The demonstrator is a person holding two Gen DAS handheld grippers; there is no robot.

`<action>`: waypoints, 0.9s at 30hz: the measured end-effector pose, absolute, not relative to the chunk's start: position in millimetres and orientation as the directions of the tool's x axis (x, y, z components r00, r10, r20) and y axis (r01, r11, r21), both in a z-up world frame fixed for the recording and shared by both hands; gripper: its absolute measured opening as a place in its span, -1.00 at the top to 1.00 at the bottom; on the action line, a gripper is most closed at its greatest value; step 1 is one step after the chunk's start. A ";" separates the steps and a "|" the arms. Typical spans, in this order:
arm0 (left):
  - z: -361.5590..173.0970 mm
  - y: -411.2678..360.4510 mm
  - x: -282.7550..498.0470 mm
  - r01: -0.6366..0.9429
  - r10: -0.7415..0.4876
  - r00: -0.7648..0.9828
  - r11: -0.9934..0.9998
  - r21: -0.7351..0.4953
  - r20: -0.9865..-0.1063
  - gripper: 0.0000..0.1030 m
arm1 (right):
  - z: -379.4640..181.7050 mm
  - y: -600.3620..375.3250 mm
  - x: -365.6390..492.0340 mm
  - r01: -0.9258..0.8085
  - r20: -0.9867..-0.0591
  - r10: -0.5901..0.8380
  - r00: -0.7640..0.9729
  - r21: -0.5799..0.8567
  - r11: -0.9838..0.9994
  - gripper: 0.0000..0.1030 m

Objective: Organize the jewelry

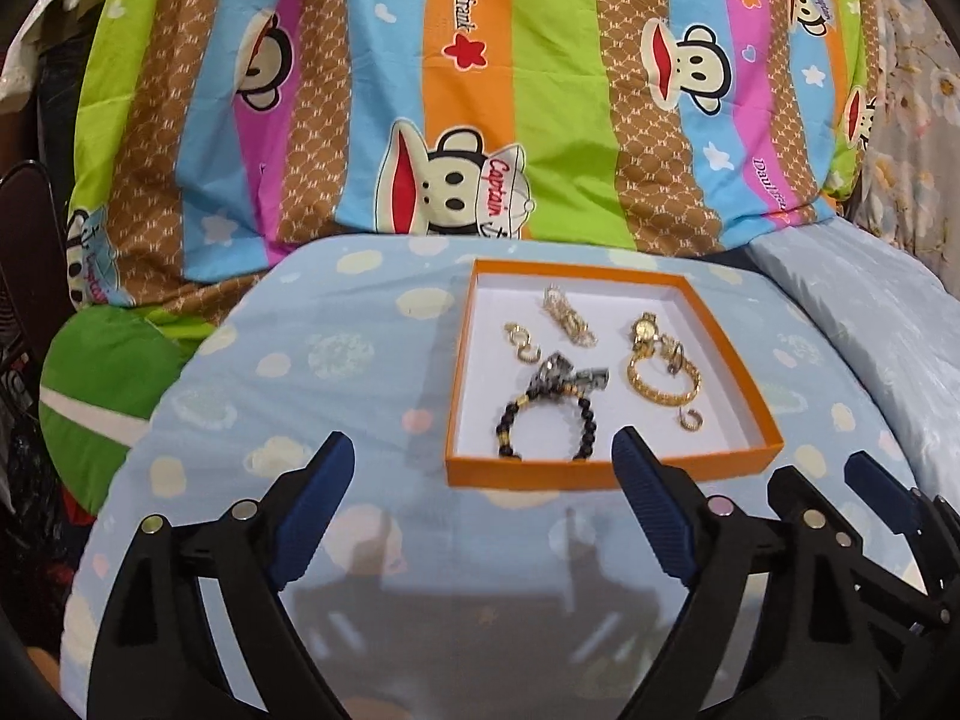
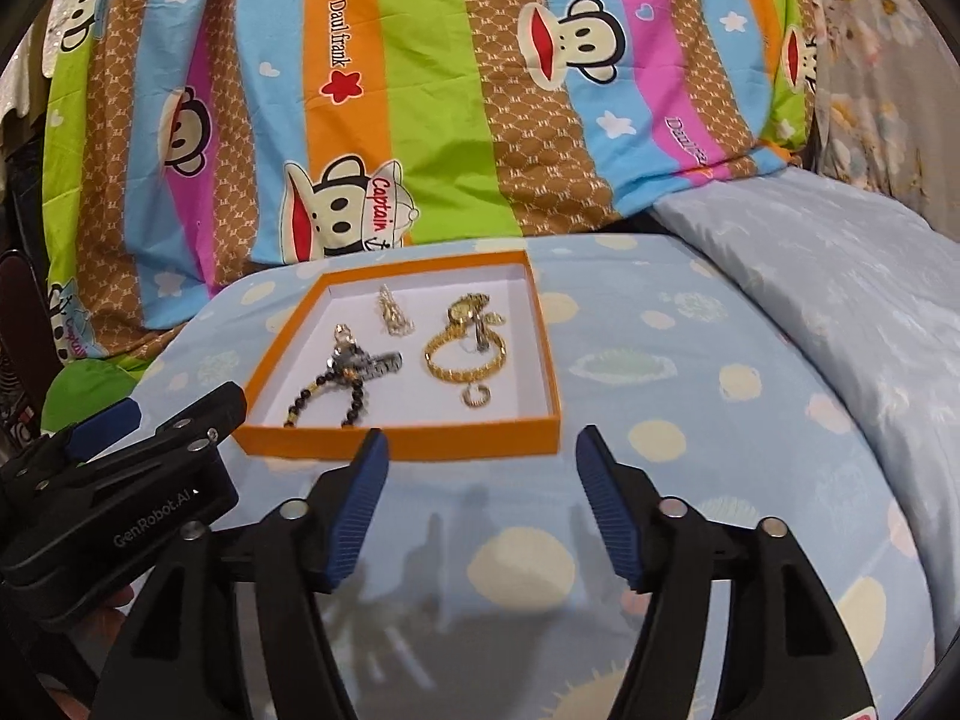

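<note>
A shallow orange box (image 1: 606,474) with a white floor lies on a light blue dotted cloth. Inside it are a black bead bracelet (image 1: 543,420), a gold chain bracelet (image 1: 660,384), a small gold watch (image 1: 645,327), gold hoop earrings (image 1: 522,342), a pale chain (image 1: 567,318) and a small ring (image 1: 690,419). My left gripper (image 1: 483,441) hangs open just before the box's near wall, nothing between its blue pads. My right gripper (image 2: 483,437) is open too, at the near wall of the box (image 2: 396,444), empty. The two grippers stand side by side.
A bright striped blanket with cartoon monkeys (image 1: 468,90) rises behind the box. A pale blue quilt (image 2: 810,276) lies to the right, a green cushion (image 1: 102,396) at the left edge. The dotted cloth (image 1: 336,360) spreads around the box.
</note>
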State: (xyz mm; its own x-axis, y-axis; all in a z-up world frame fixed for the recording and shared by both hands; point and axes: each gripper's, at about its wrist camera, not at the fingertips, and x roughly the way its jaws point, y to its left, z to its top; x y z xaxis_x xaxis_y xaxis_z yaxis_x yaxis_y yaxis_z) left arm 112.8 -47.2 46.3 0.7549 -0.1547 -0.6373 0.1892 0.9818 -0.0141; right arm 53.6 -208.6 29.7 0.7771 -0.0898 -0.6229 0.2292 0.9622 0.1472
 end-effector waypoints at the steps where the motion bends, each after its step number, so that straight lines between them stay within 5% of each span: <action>1: 42.4 -47.8 110.1 0.188 -0.145 0.755 0.982 0.000 -0.639 -0.66 | 24.0 -207.4 51.7 0.232 -0.632 -0.098 0.769 0.134 0.963 -0.27; 7: 19.4 -50.2 98.7 0.185 -0.097 0.747 0.981 0.066 -0.657 -0.66 | 7.8 -200.1 46.0 0.248 -0.649 -0.161 0.744 0.044 0.968 -0.29; 17: 11.1 -39.6 96.3 0.138 -0.081 0.740 0.990 0.032 -0.668 -0.69 | 8.6 -197.0 39.5 0.271 -0.629 -0.198 0.752 0.021 0.962 -0.65; 27: 11.7 -42.7 94.2 0.126 -0.056 0.750 0.990 0.060 -0.659 -0.69 | 4.8 -202.9 42.3 0.283 -0.654 -0.184 0.734 0.047 0.958 -0.66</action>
State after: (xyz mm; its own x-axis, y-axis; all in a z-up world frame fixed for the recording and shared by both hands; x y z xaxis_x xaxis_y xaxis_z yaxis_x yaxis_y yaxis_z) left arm 94.2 -42.7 11.7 0.7502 -0.0557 -0.6588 0.1261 0.9902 0.0599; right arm 42.3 -202.9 4.8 0.7338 -0.1843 -0.6538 0.2825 0.9581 0.0470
